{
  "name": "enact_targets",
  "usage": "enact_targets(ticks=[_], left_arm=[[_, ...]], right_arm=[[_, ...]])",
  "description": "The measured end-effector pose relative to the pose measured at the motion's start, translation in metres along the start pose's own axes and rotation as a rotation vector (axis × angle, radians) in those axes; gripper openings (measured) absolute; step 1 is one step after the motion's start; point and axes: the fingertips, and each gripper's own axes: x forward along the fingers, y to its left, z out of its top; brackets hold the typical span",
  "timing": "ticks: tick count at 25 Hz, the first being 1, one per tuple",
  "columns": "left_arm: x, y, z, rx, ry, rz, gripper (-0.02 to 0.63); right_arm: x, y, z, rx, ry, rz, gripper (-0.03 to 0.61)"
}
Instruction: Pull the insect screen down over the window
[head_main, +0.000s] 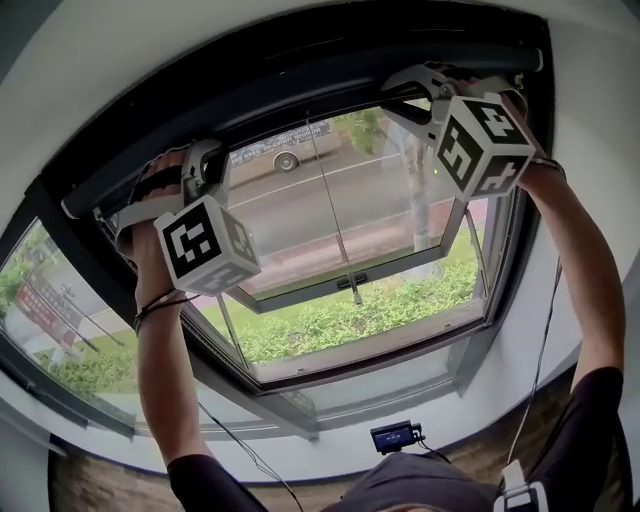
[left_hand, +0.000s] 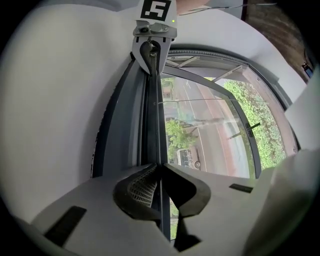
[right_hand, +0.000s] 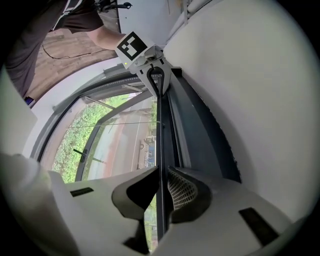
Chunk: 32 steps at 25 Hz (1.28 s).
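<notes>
Head view: both arms were up at the top of the window (head_main: 350, 300). The left claw (left_hand: 159, 167) was clamped tight on the screen bar (left_hand: 152, 120), the right claw (right_hand: 162, 171) same, w/ the thin edge pinched btwn the jaws. The bar sat high against the top frame, one claw near each end.
</notes>
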Motion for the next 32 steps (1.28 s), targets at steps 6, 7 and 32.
enact_targets(ticks=[6,7,32], left_arm=[[-0.001,0.003,-0.003,-0.039,-0.027,-0.041,0.028],[0.000,0.002,-0.003,-0.030,-0.016,-0.037,0.026],[-0.030,-0.117,0.011,-0.038,-0.021,-0.264,0.018]], right_arm=[[0.010,0.001,0.014,-0.017,-0.013,0.027,0.037],[0.011,0.000,0.015,-0.023,-0.006,0.032,0.034],[-0.005,0.122,0.014,-0.023,0.077,0.380,0.021]])
